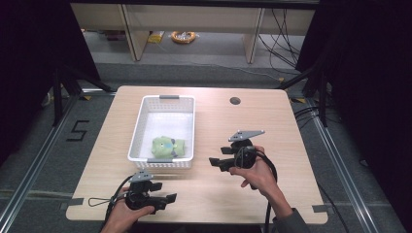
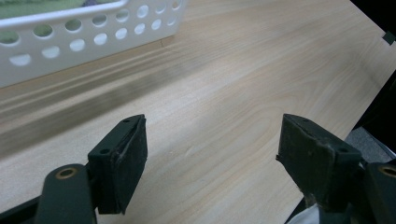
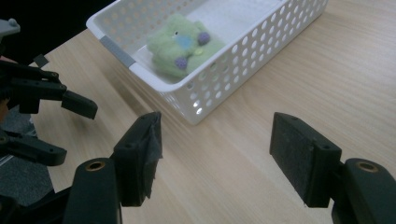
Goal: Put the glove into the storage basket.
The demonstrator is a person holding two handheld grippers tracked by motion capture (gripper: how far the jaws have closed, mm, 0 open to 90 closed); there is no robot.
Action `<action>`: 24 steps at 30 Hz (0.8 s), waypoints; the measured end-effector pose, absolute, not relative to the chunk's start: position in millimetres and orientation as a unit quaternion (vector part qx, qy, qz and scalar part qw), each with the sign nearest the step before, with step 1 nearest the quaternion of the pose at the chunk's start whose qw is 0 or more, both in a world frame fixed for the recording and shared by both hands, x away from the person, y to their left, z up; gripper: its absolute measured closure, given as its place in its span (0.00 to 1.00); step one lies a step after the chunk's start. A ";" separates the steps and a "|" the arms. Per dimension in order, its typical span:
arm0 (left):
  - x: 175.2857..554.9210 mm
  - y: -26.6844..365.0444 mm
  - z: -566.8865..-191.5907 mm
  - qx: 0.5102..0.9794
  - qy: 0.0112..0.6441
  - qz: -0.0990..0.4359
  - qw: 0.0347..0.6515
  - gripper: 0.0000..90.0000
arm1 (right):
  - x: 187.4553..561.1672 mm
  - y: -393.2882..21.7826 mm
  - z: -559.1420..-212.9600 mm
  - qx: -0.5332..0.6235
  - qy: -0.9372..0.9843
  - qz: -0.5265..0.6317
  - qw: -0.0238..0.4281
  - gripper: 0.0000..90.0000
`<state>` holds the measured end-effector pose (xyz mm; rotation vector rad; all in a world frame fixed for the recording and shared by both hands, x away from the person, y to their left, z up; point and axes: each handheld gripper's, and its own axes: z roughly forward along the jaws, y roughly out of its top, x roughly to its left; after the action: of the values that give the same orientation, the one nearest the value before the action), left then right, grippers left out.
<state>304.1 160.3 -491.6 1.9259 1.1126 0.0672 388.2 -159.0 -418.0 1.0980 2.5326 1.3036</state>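
A green plush toy (image 1: 168,147) lies in the near end of a white perforated basket (image 1: 145,109) on the wooden table; the right gripper view shows the toy (image 3: 183,45) inside the basket (image 3: 219,79) too. My right gripper (image 1: 217,163) hovers open just right of the basket, jaws pointing left, nothing between them (image 3: 215,154). My left gripper (image 1: 170,198) rests open near the table's front edge, below the basket, with bare tabletop between its jaws (image 2: 212,154). The left gripper (image 3: 77,106) also appears at the left of the right gripper view.
The table (image 1: 272,126) has a round cable hole (image 1: 235,101) at the back right. The basket's near wall (image 2: 70,42) stands just ahead of the left gripper. Floor and desk legs lie beyond the far edge.
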 end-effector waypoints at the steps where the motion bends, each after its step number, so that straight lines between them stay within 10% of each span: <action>1: 304.1 161.1 -491.6 0.777 0.447 0.026 0.442 0.26 | 386.8 -159.9 -419.1 0.364 0.829 0.422 0.050 0.38; 24: 301.1 164.5 -492.7 0.777 0.444 0.036 0.444 0.26 | 370.6 -180.0 -446.8 0.378 0.822 0.423 0.055 0.28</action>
<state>301.1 164.5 -492.7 1.9275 1.1004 0.0902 370.6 -180.0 -446.8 1.1482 2.4946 1.2851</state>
